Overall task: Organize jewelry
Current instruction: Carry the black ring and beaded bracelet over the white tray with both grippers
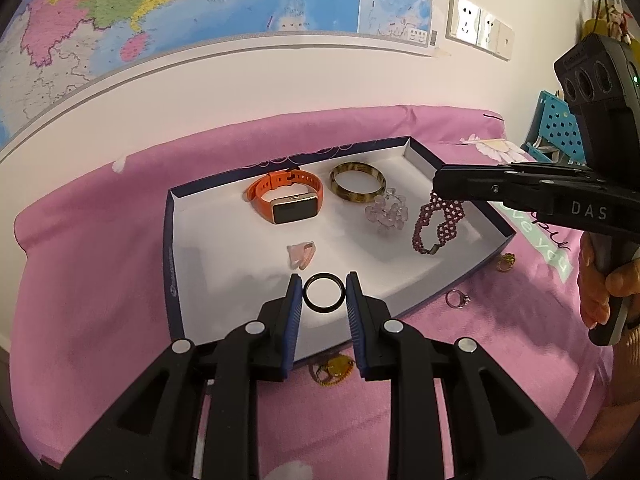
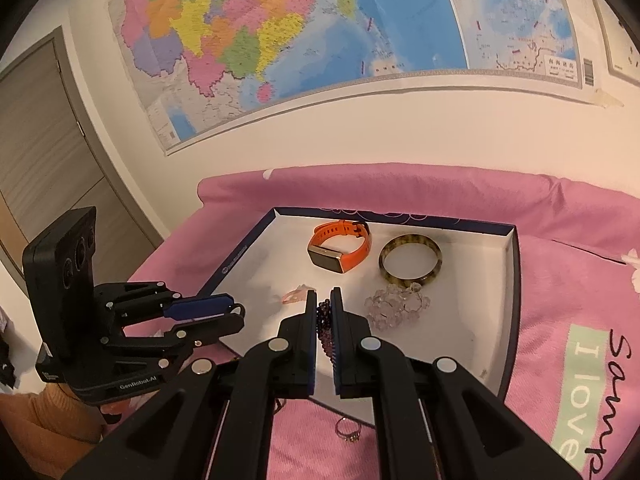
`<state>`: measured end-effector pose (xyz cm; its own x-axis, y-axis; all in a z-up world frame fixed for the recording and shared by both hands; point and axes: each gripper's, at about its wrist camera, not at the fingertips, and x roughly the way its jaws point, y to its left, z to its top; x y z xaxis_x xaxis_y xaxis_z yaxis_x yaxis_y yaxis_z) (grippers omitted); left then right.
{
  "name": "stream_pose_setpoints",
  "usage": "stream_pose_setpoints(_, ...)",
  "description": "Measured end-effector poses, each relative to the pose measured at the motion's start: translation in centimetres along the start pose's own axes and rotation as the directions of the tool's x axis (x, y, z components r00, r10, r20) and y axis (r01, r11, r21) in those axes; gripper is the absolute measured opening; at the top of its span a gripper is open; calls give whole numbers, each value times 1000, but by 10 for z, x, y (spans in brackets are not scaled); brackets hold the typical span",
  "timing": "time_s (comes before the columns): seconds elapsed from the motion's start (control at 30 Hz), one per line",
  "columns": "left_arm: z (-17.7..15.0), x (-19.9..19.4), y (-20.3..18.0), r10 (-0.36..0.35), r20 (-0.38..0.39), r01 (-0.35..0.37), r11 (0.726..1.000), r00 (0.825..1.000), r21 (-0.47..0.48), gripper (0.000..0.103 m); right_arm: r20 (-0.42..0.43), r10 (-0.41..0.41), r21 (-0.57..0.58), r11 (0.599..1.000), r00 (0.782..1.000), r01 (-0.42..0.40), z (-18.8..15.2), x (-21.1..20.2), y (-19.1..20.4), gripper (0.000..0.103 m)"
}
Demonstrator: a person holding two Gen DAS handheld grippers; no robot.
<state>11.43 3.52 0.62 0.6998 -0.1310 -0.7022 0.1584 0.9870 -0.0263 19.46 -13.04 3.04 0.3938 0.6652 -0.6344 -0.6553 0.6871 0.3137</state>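
A shallow white box (image 1: 188, 264) with dark blue walls lies on a pink cloth. In it are an orange smartwatch (image 1: 286, 200), a brown mottled bangle (image 1: 357, 187), a clear crystal bracelet (image 1: 387, 212) and a small pink piece (image 1: 302, 257). My left gripper (image 1: 323, 294) is shut on a black ring (image 1: 323, 293) over the box's near part. My right gripper (image 2: 325, 312) is shut on a purple beaded bracelet (image 2: 325, 328), which hangs over the box's right side (image 1: 438, 220). The box shows in the right wrist view (image 2: 508, 304) too.
On the cloth outside the box lie a silver ring (image 1: 457, 299), a gold ring (image 1: 506, 262) and a gold pendant (image 1: 332, 368). A wall with a map stands behind. A blue perforated basket (image 1: 556, 128) is at the far right.
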Motion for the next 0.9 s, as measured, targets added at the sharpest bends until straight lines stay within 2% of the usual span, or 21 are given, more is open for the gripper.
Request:
stream_pose_setpoints(0.57, 4, 36, 9, -2, -67, 0, 1000, 998, -28, 23, -23, 16, 40, 999, 1000, -15, 6, 23, -8, 5)
stream_pose_setpoints(0.9, 5, 53, 11, -1, -100, -3, 999, 995, -40, 23, -44, -13, 72, 997, 999, 17, 2, 31, -23, 8)
